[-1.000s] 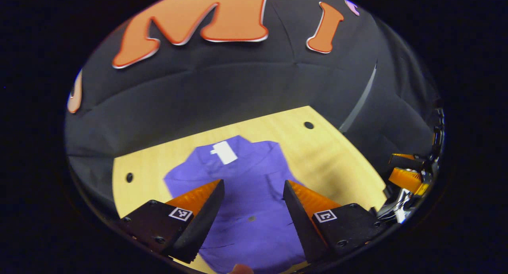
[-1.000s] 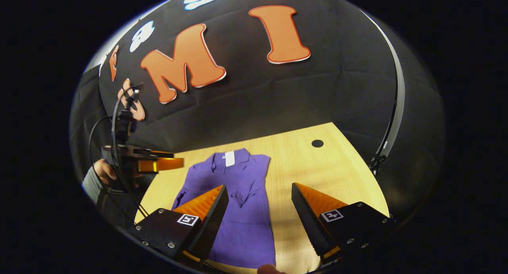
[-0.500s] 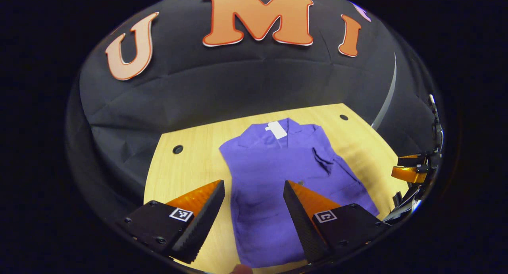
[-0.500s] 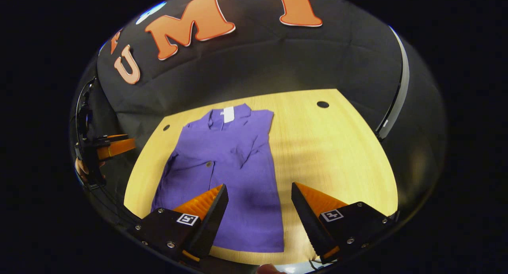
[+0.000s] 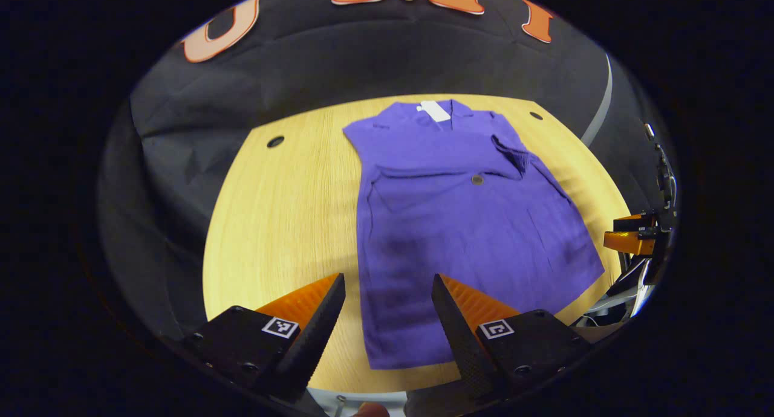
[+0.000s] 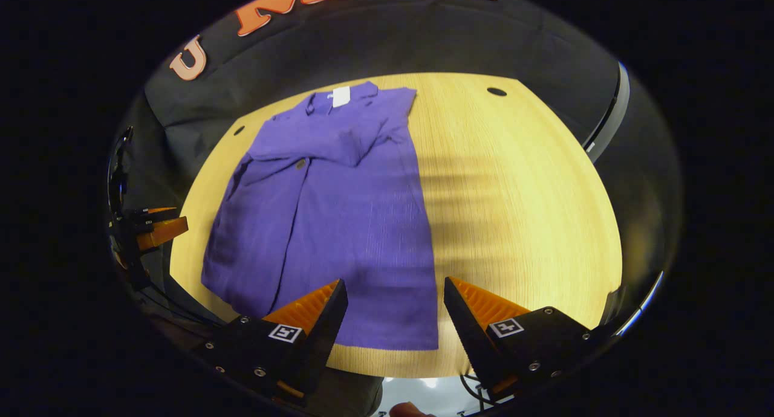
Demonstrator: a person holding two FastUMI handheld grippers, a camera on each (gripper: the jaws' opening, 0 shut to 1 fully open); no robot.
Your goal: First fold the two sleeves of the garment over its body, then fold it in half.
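Both grippers hang open above the near hem of the purple garment [image 5: 459, 223], gripping nothing.

Left gripper [image 5: 387, 320] sits over the hem's left corner and right gripper [image 6: 396, 323] over its right corner, jaws spread wide. The garment lies flat on the wooden table [image 6: 514, 193], collar and white tag [image 5: 435, 110] toward the black cloth wall [image 5: 363, 66], both sleeves folded across the body. Small round holes [image 5: 275, 141] mark the tabletop's far corners. Nothing lies between grippers and fabric.
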